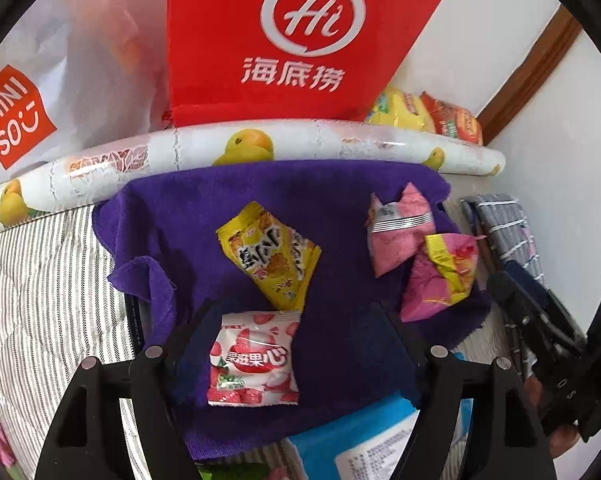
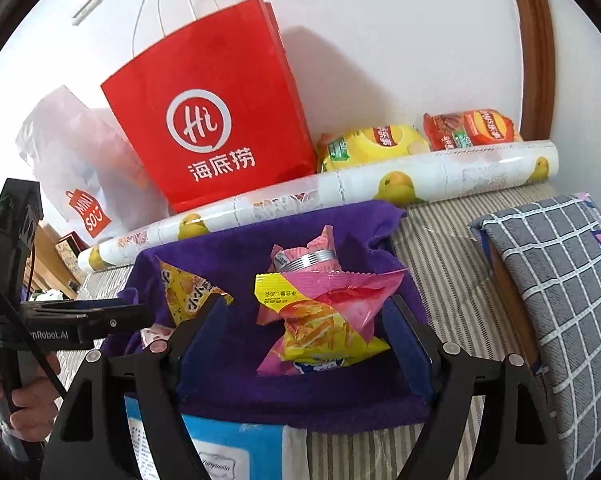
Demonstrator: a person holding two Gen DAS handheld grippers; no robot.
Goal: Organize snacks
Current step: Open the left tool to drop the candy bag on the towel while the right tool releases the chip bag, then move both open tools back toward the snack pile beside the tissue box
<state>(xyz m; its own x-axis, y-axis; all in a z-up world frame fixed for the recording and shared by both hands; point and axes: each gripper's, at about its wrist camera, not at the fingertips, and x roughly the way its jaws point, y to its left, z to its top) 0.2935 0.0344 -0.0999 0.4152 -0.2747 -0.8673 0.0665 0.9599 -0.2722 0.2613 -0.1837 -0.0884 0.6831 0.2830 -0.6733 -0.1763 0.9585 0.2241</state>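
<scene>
While left claw (image 1: 296, 328) gapes, yellow packet (image 2: 192, 292) half-hidden

Both my wrist cameras look down close, facing the far wall; they share the purple cloth (image 1: 260, 184) (image 2: 236, 248).

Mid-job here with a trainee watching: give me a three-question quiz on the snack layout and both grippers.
1. True or false: the left gripper is shut on the strawberry packet.
2. Which packet lies between the right gripper fingers: A the yellow biscuit packet, B the pink-and-yellow packet, C the red bag?
3. Fill in: the loose packets lie on a ___ cloth.

Key: 1 false, it is open; 2 B; 3 purple.
</scene>
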